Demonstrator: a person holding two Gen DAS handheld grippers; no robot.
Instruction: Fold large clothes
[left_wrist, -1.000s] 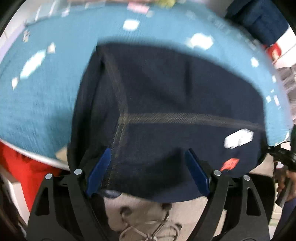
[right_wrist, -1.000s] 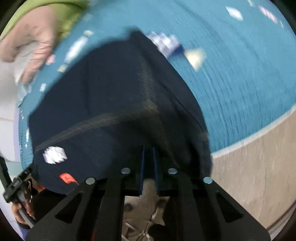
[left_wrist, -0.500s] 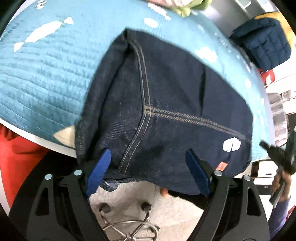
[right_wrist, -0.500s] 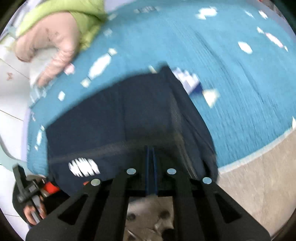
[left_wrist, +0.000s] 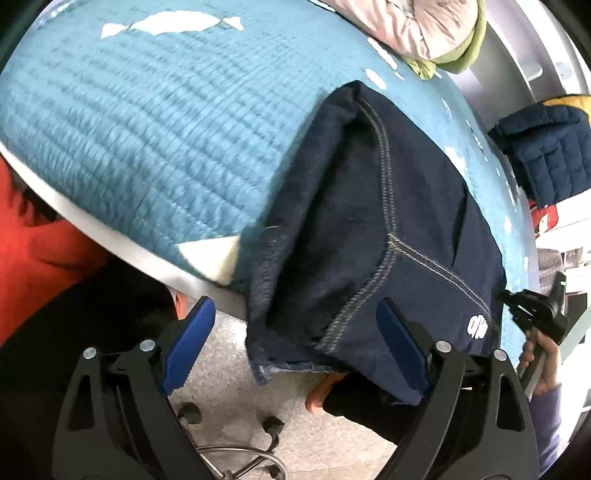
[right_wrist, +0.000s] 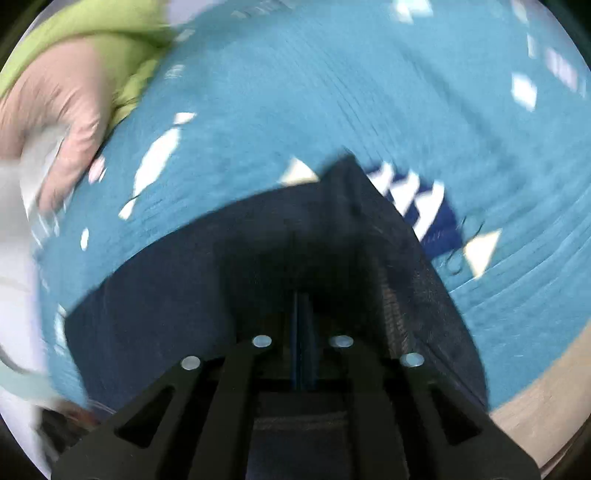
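In the left wrist view, the left hand-held gripper (left_wrist: 295, 347) is wide open and holds nothing. The folded dark blue jeans (left_wrist: 388, 229) lie on the tabletop's teal quilted cover (left_wrist: 147, 129), and their near edge hangs over the near side. A pink and green jacket (left_wrist: 417, 26) lies at the far side.

In the right wrist view, the picture is blurry. The right hand-held gripper (right_wrist: 302, 332) is closed, pinching the jeans (right_wrist: 177, 295) at their near edge.

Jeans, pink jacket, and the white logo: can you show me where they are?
jeans (left_wrist: 413, 221), left wrist view, on the dark denim beside the seam.
pink jacket (left_wrist: 413, 26), left wrist view, on its puffy middle.
white logo (left_wrist: 478, 326), left wrist view, on the print itself.
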